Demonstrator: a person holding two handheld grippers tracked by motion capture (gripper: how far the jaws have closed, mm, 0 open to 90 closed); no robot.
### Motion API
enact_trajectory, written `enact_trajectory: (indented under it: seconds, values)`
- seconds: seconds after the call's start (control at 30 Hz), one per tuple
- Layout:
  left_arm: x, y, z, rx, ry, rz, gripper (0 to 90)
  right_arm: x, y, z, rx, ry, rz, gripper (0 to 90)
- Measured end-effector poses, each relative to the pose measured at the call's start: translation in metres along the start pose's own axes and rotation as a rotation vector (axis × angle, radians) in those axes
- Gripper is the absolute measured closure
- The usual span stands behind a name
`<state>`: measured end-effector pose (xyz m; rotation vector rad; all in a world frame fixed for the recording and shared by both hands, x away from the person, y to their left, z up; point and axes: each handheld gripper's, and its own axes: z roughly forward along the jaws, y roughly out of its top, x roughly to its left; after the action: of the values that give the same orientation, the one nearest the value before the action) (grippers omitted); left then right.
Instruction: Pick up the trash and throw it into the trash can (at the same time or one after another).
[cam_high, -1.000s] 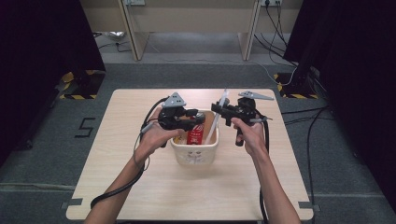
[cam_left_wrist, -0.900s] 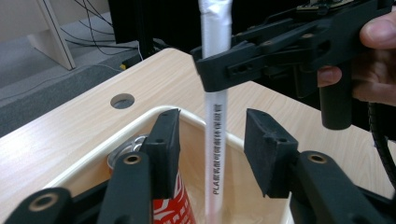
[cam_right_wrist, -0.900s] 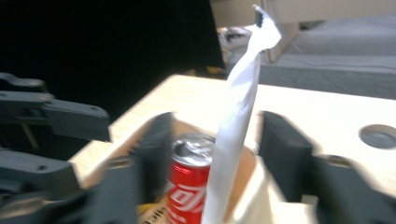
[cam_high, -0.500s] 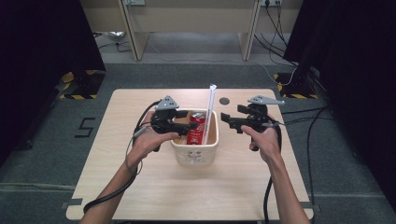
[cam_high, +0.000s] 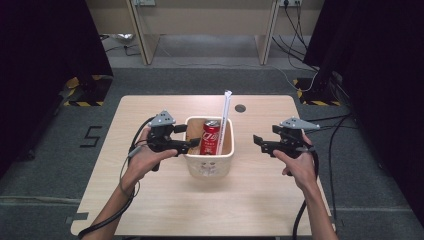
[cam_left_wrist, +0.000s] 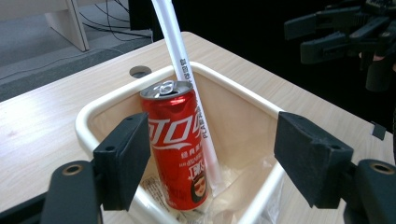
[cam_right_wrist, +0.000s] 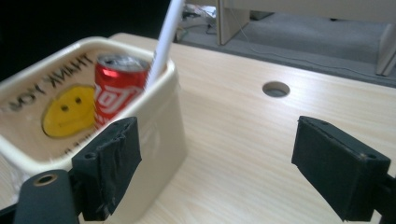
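Now that the red can (cam_high: 210, 137) and the tall white straw (cam_high: 224, 117) stand inside the cream bin (cam_high: 208, 165) mid-table, you have let go: your left gripper (cam_high: 189, 137) and right gripper (cam_high: 257, 144) have just opened, likely empty, and pulled apart.

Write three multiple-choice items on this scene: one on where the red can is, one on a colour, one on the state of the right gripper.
1. Where does the red can stand?
A. inside the cream bin
B. on the table beside the bin
C. on the floor
2. What colour is the long wrapped straw?
A. blue
B. white
C. green
3. How does the right gripper stand?
A. shut on the can
B. shut on the straw
C. open, holding nothing

Key: 1 A, the can stands upright within the bin's walls. 2 B, the straw leaning in the bin is white. 3 C, its jaws stand apart over bare table right of the bin.
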<state>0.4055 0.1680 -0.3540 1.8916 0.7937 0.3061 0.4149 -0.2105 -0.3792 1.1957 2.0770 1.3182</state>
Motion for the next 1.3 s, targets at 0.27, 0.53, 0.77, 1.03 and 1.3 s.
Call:
enact_trajectory:
  seconds: [0.27,0.53,0.77,1.03,1.3]
  values:
    - [-0.003,-0.010,-0.007,0.003,0.007,0.015,25.0,-0.002,-0.024,-0.004,0.045,-0.019,-0.009,15.5]
    - [-0.003,-0.025,-0.013,0.006,0.021,0.020,24.4,-0.002,-0.048,-0.004,0.094,-0.056,-0.012,15.5]
    - [-0.003,-0.041,-0.023,-0.001,0.023,0.021,24.3,0.001,-0.074,-0.002,0.135,-0.079,-0.019,15.5]
    - [-0.002,-0.064,-0.031,0.016,0.040,0.020,24.3,0.004,-0.104,0.000,0.183,-0.105,-0.014,15.6]
    - [-0.003,-0.086,-0.029,0.027,0.044,0.010,24.4,0.013,-0.125,0.003,0.224,-0.123,-0.048,15.8]
